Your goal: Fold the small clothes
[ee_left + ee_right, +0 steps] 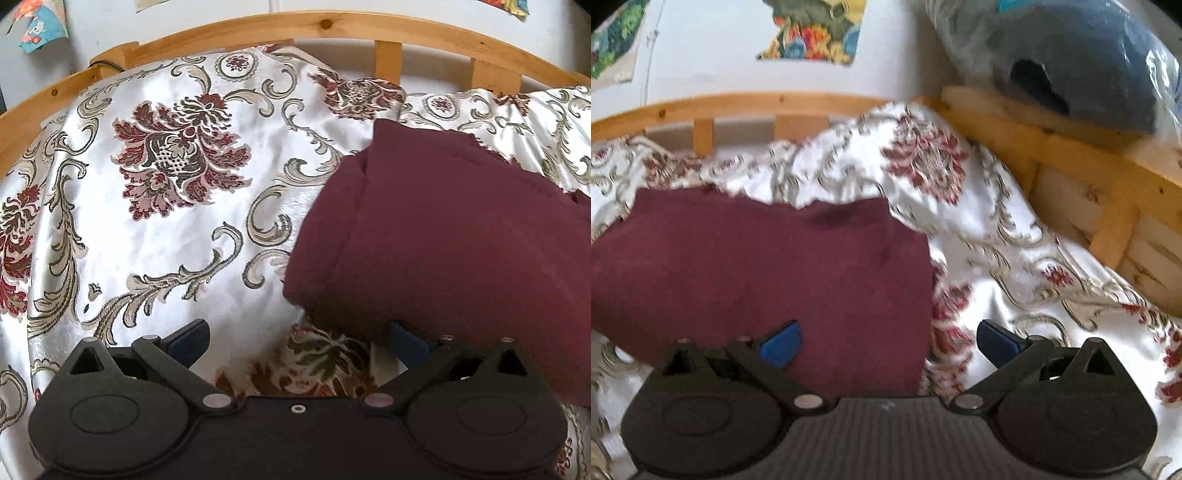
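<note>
A folded maroon garment [443, 236] lies on the floral bedspread [177, 155], at the right of the left wrist view. It also shows in the right wrist view [768, 273], at the left and centre. My left gripper [299, 341] is open, at the garment's near left corner; its right finger is partly hidden under the cloth edge. My right gripper [890, 343] is open over the garment's near right edge, its left finger [783, 345] above the cloth and its right finger [997, 343] above the bedspread [997, 258]. Neither holds anything.
A wooden bed rail [332, 24] curves along the far side, and another rail [1089, 166] runs along the right. A blue-grey bundle in clear plastic [1071, 55] rests on that right rail. Colourful pictures [816, 33] hang on the white wall.
</note>
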A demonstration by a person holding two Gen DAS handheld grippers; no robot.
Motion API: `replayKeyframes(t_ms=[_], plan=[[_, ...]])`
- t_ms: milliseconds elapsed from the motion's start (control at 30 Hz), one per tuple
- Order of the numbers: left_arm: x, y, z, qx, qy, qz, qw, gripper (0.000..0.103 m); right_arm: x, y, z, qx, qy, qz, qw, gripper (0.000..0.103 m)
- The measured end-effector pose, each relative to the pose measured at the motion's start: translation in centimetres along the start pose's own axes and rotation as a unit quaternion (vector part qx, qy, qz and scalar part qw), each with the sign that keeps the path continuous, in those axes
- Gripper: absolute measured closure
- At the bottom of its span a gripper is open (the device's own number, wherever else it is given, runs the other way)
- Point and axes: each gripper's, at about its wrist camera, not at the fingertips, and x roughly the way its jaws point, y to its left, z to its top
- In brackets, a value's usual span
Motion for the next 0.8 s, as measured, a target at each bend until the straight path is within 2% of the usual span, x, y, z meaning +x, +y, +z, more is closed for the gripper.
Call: replayKeyframes(t_ms=[167,400,567,700,800], plan=[[0.5,0.4,0.4,0.005,-0.006,0.003,1.0000,0.001,0.1,1.9,0.4,-0.009,-0.025,0.021,0.999,0.000],[0.7,0.6,0.9,0.009,-0.017,-0.005,0.9998,0.001,0.4,5.8,0.3,-0.048,-0.046,0.074,0.995,0.000],[0.8,1.5,1.6,0.019,-0.052,-0.045,0.9974,0.001,0.8,8.5,-0.5,-0.088,-0.062,0.091,0.990,0.000],[1.9,2.2,3.0,0.041,-0.072,-0.093,0.9922,0.001,1.7,9.3,-0.8,-0.099,-0.042,0.094,0.990,0.000],[3.4,2.4,4.1,0.056,-0.063,-0.128,0.9882,0.001,2.3,9.4,-1.2,-0.097,-0.022,0.100,0.990,0.000]])
